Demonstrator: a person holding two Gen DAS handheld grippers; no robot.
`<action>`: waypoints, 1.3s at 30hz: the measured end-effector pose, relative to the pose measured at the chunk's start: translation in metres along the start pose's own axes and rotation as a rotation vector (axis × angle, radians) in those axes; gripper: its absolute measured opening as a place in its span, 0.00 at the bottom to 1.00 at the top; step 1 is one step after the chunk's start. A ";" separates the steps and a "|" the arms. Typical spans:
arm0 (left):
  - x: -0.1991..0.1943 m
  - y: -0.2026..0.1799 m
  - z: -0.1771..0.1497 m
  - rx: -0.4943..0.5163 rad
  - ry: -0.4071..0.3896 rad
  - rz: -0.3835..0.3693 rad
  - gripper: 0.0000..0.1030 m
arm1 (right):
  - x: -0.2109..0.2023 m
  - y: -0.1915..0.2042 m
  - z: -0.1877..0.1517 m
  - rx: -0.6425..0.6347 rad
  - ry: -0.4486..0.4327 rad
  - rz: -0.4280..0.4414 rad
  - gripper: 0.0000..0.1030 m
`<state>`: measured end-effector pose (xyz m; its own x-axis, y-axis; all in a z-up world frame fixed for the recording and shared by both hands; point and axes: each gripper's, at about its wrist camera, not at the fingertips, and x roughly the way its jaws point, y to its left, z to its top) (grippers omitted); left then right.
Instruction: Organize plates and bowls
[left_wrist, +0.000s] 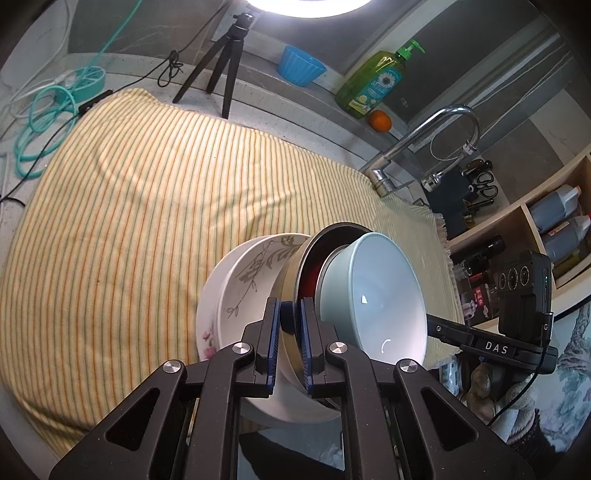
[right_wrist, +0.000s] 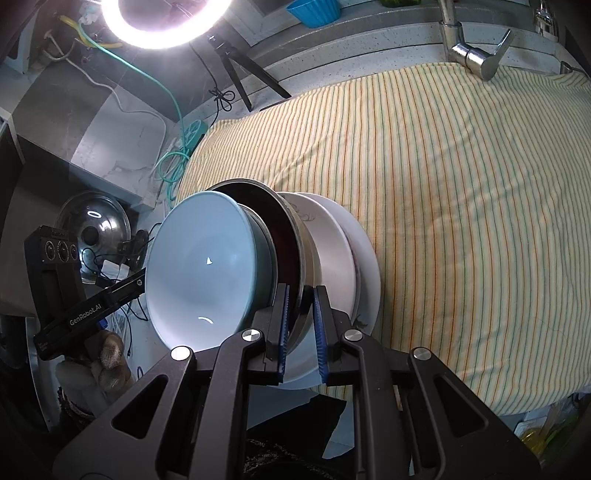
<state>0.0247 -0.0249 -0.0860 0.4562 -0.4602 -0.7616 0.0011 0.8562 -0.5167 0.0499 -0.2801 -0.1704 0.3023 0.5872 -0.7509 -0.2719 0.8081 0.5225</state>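
I keep my left claw (left_wrist: 291, 328) and right claw (right_wrist: 300, 325) both pinched on opposite rim edges of the round steel dish (left_wrist: 295, 266), so the pale blue ceramic bowl (left_wrist: 373, 295) nested inside rides along, above the striped yellow cloth (left_wrist: 129, 206).

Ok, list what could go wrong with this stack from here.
1. The nested stack is tipped on edge, and the light blue bowl sits loosely in front with neither tool pinching it, so it may slide out.
2. Left tool and right tool each clamp only the metal bowl rim; uneven motion could twist it loose.
3. The faucet stands close behind the striped cloth.
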 end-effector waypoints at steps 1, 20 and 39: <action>0.000 0.000 -0.001 -0.001 0.002 0.002 0.08 | 0.000 0.000 0.000 0.002 0.001 0.001 0.14; 0.000 0.003 -0.003 -0.009 0.014 0.031 0.08 | 0.007 0.000 0.004 -0.018 0.008 0.006 0.14; -0.040 -0.004 0.001 0.064 -0.092 0.149 0.54 | -0.047 0.006 0.003 -0.112 -0.155 -0.109 0.59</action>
<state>0.0069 -0.0094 -0.0529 0.5351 -0.3060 -0.7874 -0.0178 0.9278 -0.3727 0.0368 -0.3028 -0.1311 0.4699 0.5037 -0.7249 -0.3268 0.8621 0.3873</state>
